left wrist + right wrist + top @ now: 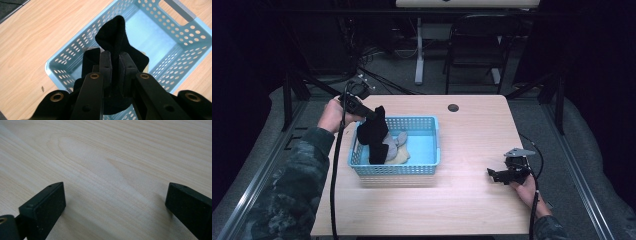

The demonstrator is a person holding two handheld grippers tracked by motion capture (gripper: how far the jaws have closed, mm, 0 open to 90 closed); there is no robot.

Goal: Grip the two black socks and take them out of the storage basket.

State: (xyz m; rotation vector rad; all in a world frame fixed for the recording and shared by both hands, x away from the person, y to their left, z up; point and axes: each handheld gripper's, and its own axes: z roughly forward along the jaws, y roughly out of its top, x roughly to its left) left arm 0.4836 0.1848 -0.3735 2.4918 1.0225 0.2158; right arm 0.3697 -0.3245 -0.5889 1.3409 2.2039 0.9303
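A black sock is pinched near its top by the left hand-held gripper and is hung over the left half of a light blue perforated basket, with its lower end down inside among the other stuff. From the left gripper view the sock is seen squeezed tight between the two black jaws, the fabric bunched up and poking out past the left hand-held gripper, with the basket straight below. A grey sock and something pale yellowish are laid in the basket just beside the black one. The basket is set on the left-middle of the wooden counter. Well apart, near the right edge, the right hand-held gripper is held low over the bare counter, its jaws spread wide with nothing between them.
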